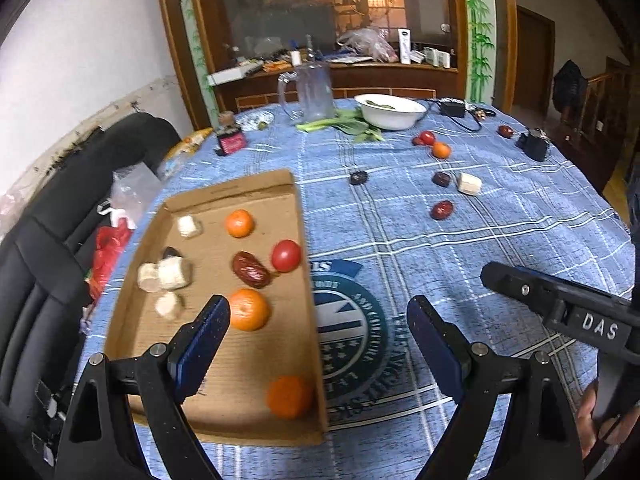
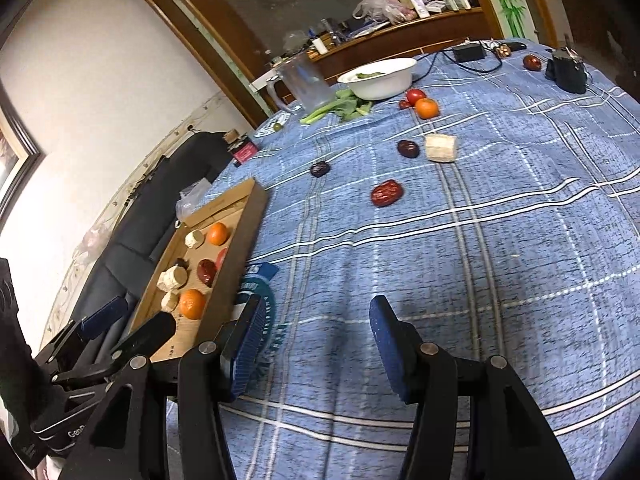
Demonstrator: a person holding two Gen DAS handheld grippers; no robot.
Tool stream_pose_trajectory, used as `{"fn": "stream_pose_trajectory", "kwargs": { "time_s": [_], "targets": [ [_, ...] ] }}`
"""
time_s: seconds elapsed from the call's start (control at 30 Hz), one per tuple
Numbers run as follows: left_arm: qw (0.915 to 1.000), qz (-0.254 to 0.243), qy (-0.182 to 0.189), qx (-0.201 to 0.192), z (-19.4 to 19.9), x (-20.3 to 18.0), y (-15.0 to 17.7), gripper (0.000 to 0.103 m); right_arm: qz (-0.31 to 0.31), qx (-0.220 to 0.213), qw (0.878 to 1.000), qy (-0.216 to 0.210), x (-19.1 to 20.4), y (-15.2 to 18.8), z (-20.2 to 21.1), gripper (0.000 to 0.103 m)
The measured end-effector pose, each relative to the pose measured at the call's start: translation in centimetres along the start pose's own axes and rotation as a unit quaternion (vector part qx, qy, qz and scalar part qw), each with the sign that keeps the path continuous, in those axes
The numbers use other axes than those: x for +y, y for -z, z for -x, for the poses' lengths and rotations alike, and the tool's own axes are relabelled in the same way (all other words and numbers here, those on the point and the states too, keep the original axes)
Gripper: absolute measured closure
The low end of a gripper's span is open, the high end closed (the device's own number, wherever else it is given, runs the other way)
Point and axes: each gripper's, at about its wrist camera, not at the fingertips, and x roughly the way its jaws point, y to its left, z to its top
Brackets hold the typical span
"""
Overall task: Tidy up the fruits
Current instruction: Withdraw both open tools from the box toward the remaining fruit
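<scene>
A shallow cardboard tray (image 1: 308,280) lies on the left of the blue checked tablecloth (image 1: 500,248). It holds three oranges (image 1: 249,309), a red tomato (image 1: 286,255), a red date (image 1: 251,269) and several pale cane pieces (image 1: 173,273). My left gripper (image 1: 318,320) is open and empty above the tray's near right edge. My right gripper (image 2: 316,332) is open and empty over bare cloth. Loose on the cloth are a red date (image 2: 386,193), darker dates (image 2: 408,148), a pale cane piece (image 2: 440,147), an orange (image 2: 427,108) and a tomato (image 2: 415,95).
A white bowl (image 2: 380,77), leafy greens (image 2: 340,107) and a clear jug (image 2: 300,82) stand at the far edge. A black device (image 2: 568,68) and a cabled adapter (image 2: 469,53) sit far right. A black chair (image 1: 60,216) stands left of the table.
</scene>
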Motion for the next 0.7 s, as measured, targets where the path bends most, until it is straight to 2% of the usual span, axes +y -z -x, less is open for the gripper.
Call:
{"fn": "stream_pose_trajectory", "kwargs": {
  "time_s": [0.27, 0.47, 0.5, 0.6, 0.7],
  "targets": [
    [0.9979, 0.005, 0.058, 0.026, -2.5, -1.3, -1.0, 0.013, -0.013, 0.001, 0.998, 0.056, -4.3, -2.8, 0.4, 0.045],
    [0.9947, -0.006, 0.099, 0.03, -4.5, -3.3, -3.3, 0.014, -0.016, 0.013, 0.996, 0.086, -6.8, -6.9, -1.0, 0.045],
    [0.9941, -0.007, 0.104, 0.03, -4.9, -3.7, -3.7, 0.017, -0.016, 0.01, 0.996, 0.092, -7.1, -7.7, -1.5, 0.045],
    [0.9917, -0.012, 0.12, 0.045, -6.8, -5.0, -5.0, 0.04, -0.016, 0.009, 0.994, 0.105, -8.1, -10.0, -3.4, 0.045],
    [0.9888, -0.011, 0.135, 0.064, -9.0, -6.3, -6.1, 0.044, -0.021, 0.017, 0.994, 0.104, -8.8, -11.6, -5.5, 0.045]
  ]
}}
